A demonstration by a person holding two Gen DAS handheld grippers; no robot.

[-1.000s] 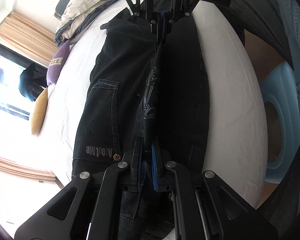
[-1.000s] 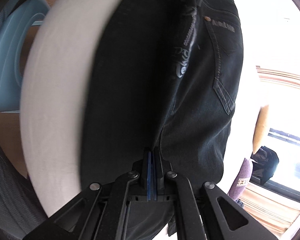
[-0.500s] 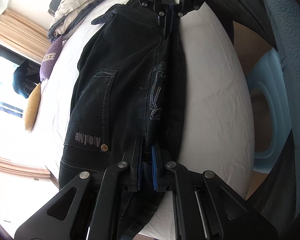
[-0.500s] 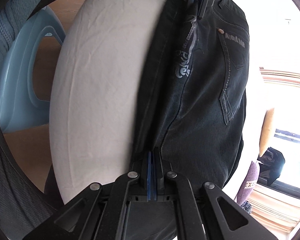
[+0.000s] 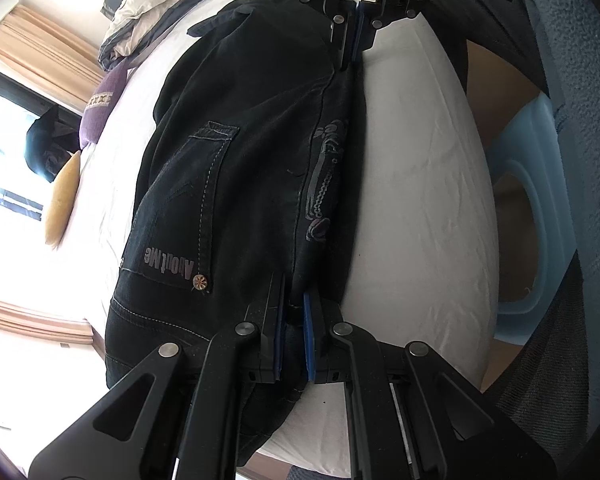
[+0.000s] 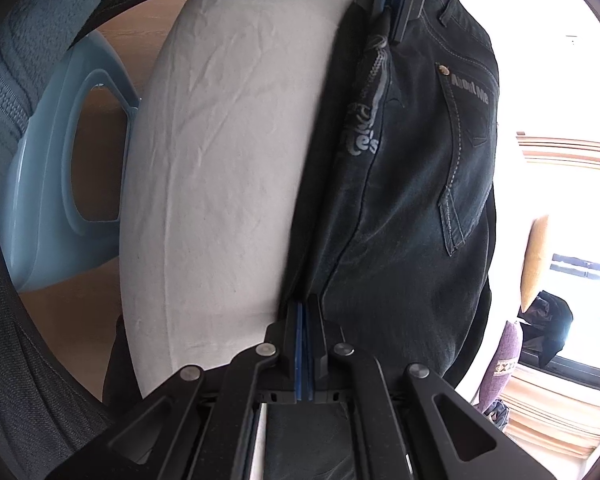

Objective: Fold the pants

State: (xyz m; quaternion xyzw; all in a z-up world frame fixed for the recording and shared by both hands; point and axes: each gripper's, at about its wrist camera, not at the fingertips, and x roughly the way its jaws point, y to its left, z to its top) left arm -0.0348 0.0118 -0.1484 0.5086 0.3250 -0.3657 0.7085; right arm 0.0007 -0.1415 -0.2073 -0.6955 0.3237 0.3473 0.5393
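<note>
- Black denim pants (image 5: 240,184) are lying on a white-sheeted bed (image 5: 420,200), near its edge.
- The left gripper (image 5: 294,320) is clamping one end of their folded edge.
- The right gripper (image 6: 303,320) is pinching the opposite end.
- The pants' long axis is running between the two grippers.

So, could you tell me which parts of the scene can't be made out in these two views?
- Pants legs: left wrist view, the lower part runs under the left gripper and off the bottom edge.
- Fabric in the right gripper: right wrist view, the shut pads hide how many layers they pinch.
- Outside the window: left wrist view, washed out by glare.
- Stool: right wrist view, partly behind the bed.
</note>
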